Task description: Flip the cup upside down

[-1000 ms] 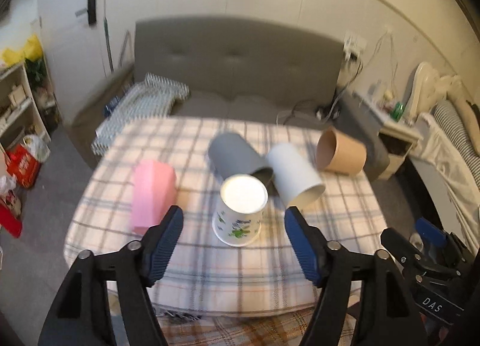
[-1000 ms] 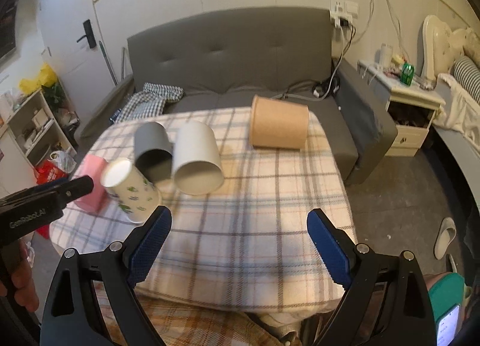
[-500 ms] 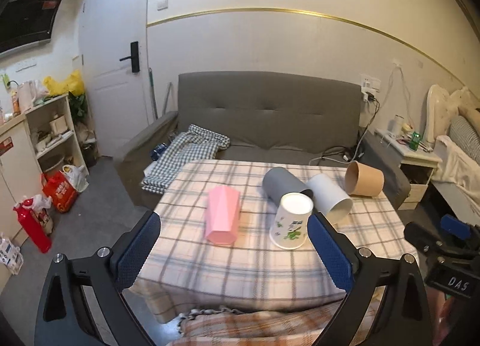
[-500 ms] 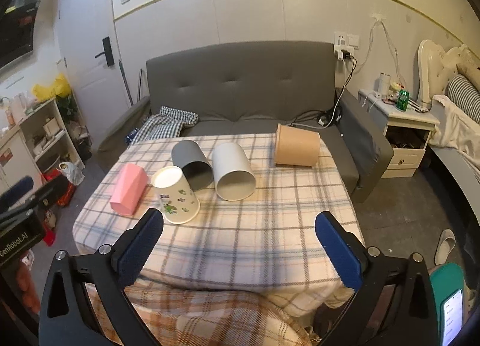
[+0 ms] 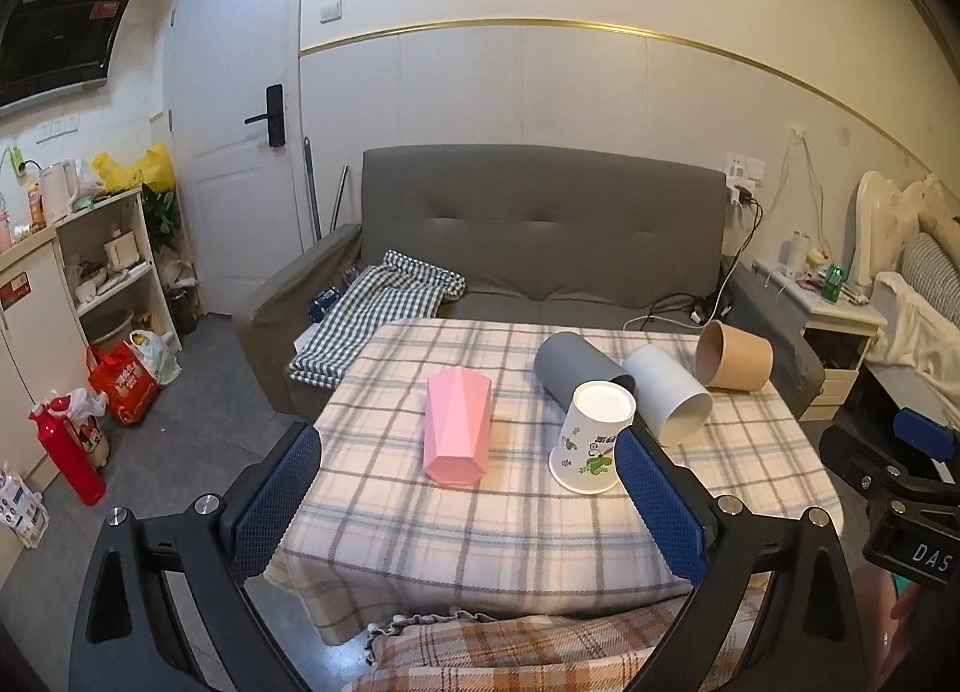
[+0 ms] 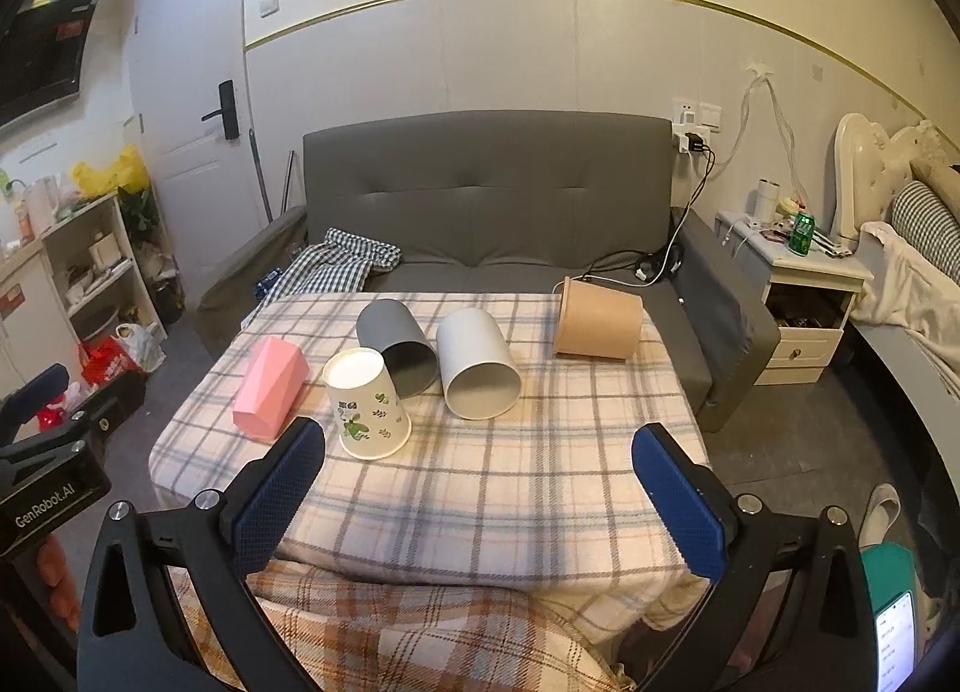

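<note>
The left claw's body, seen at the edge of the right wrist view, carries the white lettering "GenRobot.AI". The right claw's body, at the edge of the left wrist view, shows "DAS" before the frame cuts it off. The paper cup has green leaf drawings and a few small dark characters on its side, too small to read.

Both claws are held level, back from the near edge of the table, looking across it toward the grey sofa. The left claw has its blue fingers wide apart with nothing between them. The right claw is spread just as wide and is also empty.

The paper cup stands upside down on the checked cloth, its white base up and its wide rim down. In the left wrist view it sits ahead of the claw, close beside the tip of the right-hand finger but not between the fingers. In the right wrist view the cup is ahead and off to the left, just past the left-hand finger.

A pink cup, a grey cup, a white cup and a brown cup all lie on their sides around it.
</note>
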### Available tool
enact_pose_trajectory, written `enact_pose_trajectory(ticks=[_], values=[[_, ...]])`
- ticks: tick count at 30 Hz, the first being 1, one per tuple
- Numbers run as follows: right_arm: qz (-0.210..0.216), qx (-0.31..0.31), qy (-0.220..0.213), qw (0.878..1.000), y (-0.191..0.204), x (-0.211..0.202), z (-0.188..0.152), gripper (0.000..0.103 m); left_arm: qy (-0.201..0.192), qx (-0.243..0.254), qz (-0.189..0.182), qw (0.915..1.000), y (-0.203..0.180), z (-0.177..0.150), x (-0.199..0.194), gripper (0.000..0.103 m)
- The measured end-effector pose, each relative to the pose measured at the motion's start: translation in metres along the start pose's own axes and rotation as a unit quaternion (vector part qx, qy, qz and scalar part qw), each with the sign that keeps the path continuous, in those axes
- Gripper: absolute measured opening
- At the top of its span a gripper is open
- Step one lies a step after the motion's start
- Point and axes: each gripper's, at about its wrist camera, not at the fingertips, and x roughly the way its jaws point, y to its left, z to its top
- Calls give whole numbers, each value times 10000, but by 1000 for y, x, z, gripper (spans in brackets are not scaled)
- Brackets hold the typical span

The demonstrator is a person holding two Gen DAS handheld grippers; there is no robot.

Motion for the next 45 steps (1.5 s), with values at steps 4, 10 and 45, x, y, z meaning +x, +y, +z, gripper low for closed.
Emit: enact_pose_trajectory(ticks=[4,10,45], values=[[23,-2,-4,10000,0,0,-1,103,15,31,9,10000,-2,-1,0,101],[20,12,-9,10000,1,-2,-1,103,70,7,-28,10000,-2,-2,2,101],[-86,-21,94,9999,2,6,-7,103,199,80,-207,9996,-5,-6,0,101]])
